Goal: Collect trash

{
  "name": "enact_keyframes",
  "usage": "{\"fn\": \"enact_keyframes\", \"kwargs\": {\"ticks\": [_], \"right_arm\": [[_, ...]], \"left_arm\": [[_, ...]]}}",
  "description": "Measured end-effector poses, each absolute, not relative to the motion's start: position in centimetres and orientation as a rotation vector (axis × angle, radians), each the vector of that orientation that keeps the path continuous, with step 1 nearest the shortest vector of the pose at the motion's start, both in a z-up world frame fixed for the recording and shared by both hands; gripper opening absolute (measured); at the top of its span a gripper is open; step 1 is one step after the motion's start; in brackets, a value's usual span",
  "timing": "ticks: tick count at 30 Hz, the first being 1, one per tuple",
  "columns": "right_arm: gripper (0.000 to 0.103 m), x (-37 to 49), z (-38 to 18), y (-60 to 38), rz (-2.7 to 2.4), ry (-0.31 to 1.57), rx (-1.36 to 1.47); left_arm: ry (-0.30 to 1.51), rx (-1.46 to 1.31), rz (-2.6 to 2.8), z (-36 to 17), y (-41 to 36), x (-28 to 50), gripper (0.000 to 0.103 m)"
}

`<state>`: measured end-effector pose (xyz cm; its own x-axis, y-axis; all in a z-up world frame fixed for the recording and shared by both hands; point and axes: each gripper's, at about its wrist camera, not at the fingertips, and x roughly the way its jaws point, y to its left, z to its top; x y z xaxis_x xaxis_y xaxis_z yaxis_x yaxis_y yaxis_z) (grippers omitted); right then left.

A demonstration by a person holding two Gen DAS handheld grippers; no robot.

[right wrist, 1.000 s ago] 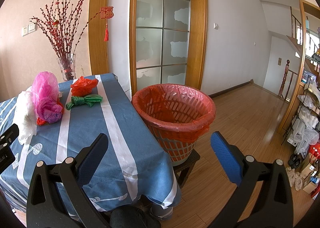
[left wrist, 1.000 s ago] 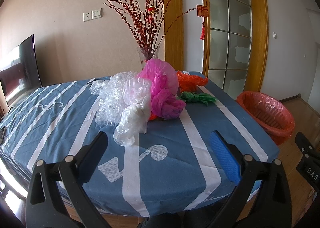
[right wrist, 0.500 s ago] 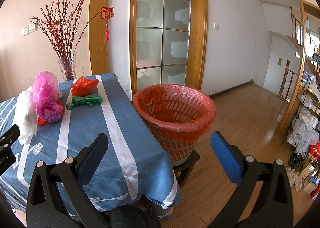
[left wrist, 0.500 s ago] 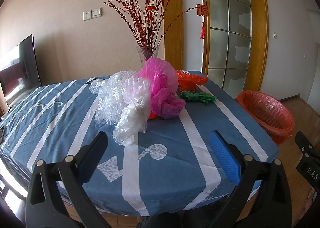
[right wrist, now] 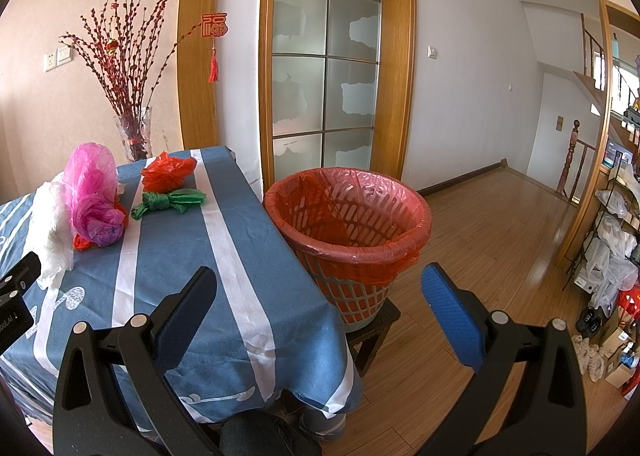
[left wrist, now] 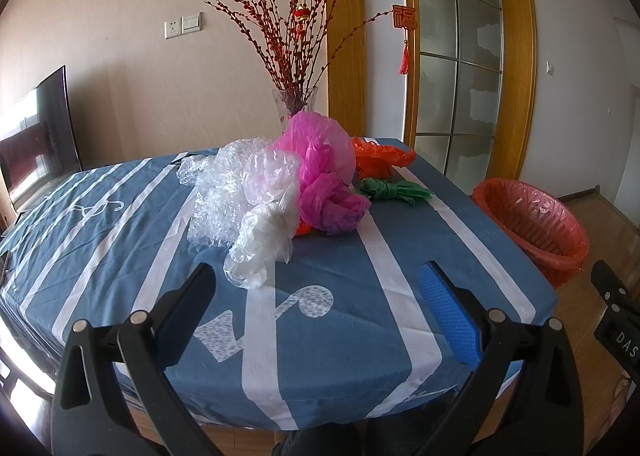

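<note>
Crumpled plastic is being shown heaped near the middle of the surface [left wrist: 120,216], which is covered by a blue cloth with white stripes. In the heap, a pink bag [left wrist: 320,176] is lying against a clear bubble-wrap sheet [left wrist: 216,196] and a white bag [left wrist: 264,240], the white one nearest the camera. Just behind the pink bag, an orange-red bag [left wrist: 380,160] is being seen, and a knotted green bag [left wrist: 392,190] is resting beside it, toward the surface's right edge.

The left hand-held gripper [left wrist: 316,308] is being held above the near part of the surface with its jaws spread wide and nothing between them, short of the white bag. The right hand-held gripper [right wrist: 318,306] is likewise being held released and empty, over the near right corner of the surface.

A slotted bin [right wrist: 348,216], lined with a red bag, is standing on a low dark stool [right wrist: 380,320] just beside the surface's right side. A glass vase of red branches [left wrist: 294,104] is being shown at the far edge of the surface, behind the heap
</note>
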<state>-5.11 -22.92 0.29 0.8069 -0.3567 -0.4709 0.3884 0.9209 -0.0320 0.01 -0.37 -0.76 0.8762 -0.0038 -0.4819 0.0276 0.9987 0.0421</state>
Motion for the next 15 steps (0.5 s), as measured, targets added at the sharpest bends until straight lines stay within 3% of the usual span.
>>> {"fn": "enact_keyframes", "kwargs": {"ticks": [15], "right_arm": [[0.101,-5.05,0.26,-22.98,-0.399,0.492,0.067]], "left_arm": [[0.514,0.047,-0.018,-0.70,-0.43,0.05,0.099]]}}
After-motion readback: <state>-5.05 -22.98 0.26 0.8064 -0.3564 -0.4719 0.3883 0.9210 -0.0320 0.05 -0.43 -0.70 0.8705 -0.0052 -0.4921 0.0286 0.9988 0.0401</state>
